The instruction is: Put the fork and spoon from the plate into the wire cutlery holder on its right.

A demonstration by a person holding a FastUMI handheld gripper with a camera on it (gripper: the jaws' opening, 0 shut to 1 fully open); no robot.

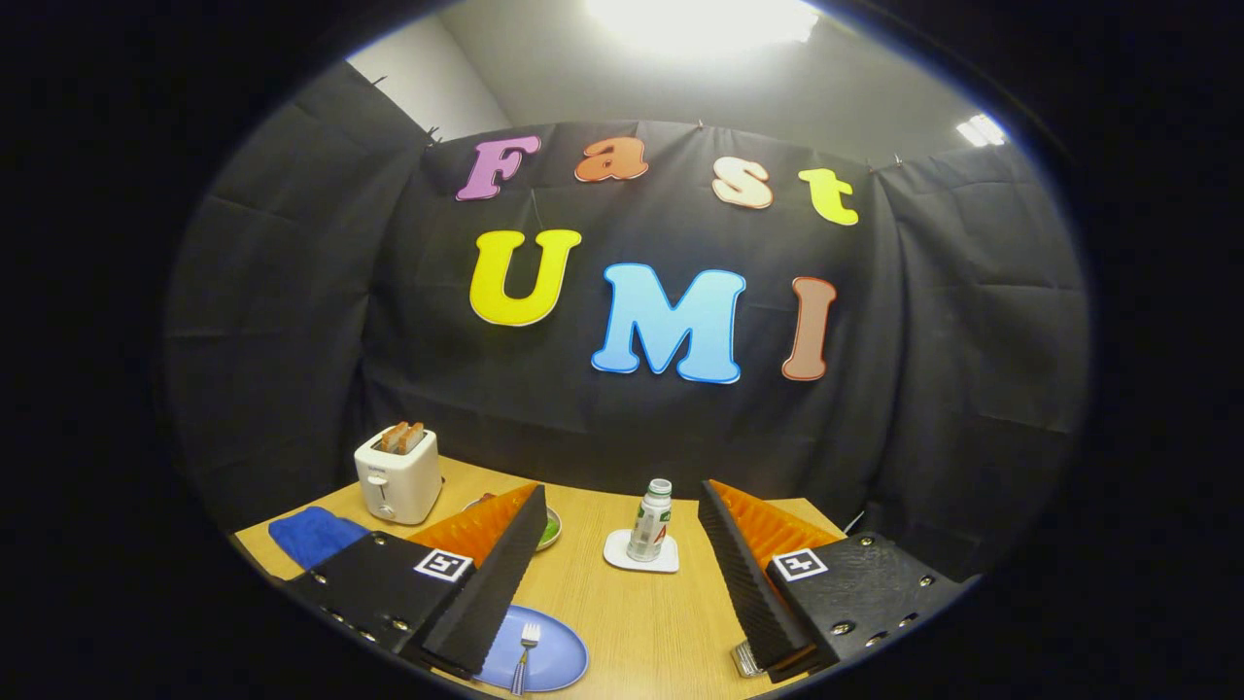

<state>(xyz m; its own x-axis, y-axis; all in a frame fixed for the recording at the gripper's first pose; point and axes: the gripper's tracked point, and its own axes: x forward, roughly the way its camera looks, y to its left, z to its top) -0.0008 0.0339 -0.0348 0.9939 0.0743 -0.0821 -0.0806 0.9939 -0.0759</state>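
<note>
A blue plate (pixel 554 653) lies on the wooden table (pixel 632 612) just inside my left finger, with a silver fork (pixel 526 651) resting on it, tines pointing away from me. A bit of the wire cutlery holder (pixel 746 659) peeks out beneath my right finger. My gripper (pixel 622 554) hangs above the table with its fingers spread wide and nothing between them. The left finger covers part of the plate, so I cannot make out a spoon.
A white toaster (pixel 398 476) with toast stands at the far left, a blue cloth (pixel 316 535) in front of it. A small bottle (pixel 650 520) stands on a white coaster (pixel 641 556) ahead between the fingers. A bowl with something green (pixel 550 530) sits behind the left finger.
</note>
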